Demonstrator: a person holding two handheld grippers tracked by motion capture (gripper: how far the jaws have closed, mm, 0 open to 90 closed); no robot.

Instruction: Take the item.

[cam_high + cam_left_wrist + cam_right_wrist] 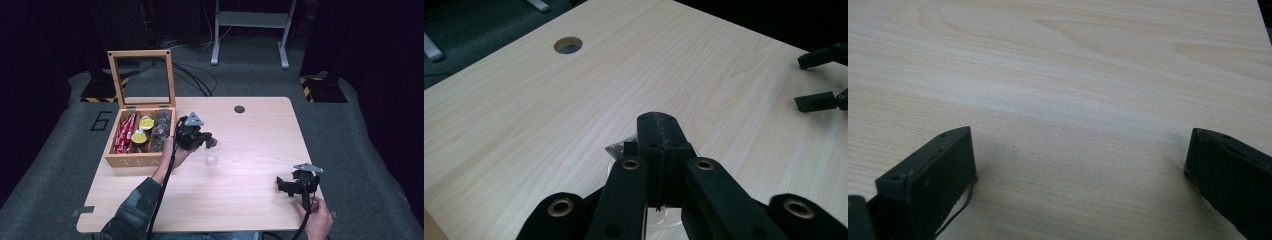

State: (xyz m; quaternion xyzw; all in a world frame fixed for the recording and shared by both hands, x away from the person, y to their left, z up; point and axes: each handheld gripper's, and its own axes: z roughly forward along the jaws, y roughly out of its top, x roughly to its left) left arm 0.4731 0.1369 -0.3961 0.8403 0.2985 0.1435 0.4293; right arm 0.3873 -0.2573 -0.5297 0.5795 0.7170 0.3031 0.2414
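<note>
My left gripper (212,142) sits just left of the middle of the high view, hovering over the clear plastic cup (212,155) that stands upright on the light wooden table (250,190). Its jaws are clenched tight together, and in the left gripper view (658,131) they rise from the bottom edge as one dark block pressed pad to pad, with the rim of the cup (621,152) peeking out beneath them. A small dark scrap (614,148) shows at the left of the jaws there, over the cup's rim; whether the jaws pinch it I cannot tell. My right gripper (286,186) is at the lower right of the high view, held in my right hand (318,220) near the table's front edge and well apart from the cup. Its jaws are released and spread wide: in the right gripper view (1080,165) one stands at the lower left and the other at the lower right, with bare wood between them. At the left of the high view a wooden tea box (131,161) stands with its glass lid (142,77) raised, holding red sachets (125,134), yellow-topped capsules (142,130) and dark packets (161,131) in separate compartments. A round cable hole (239,109) lies in the table toward the upper middle.
</note>
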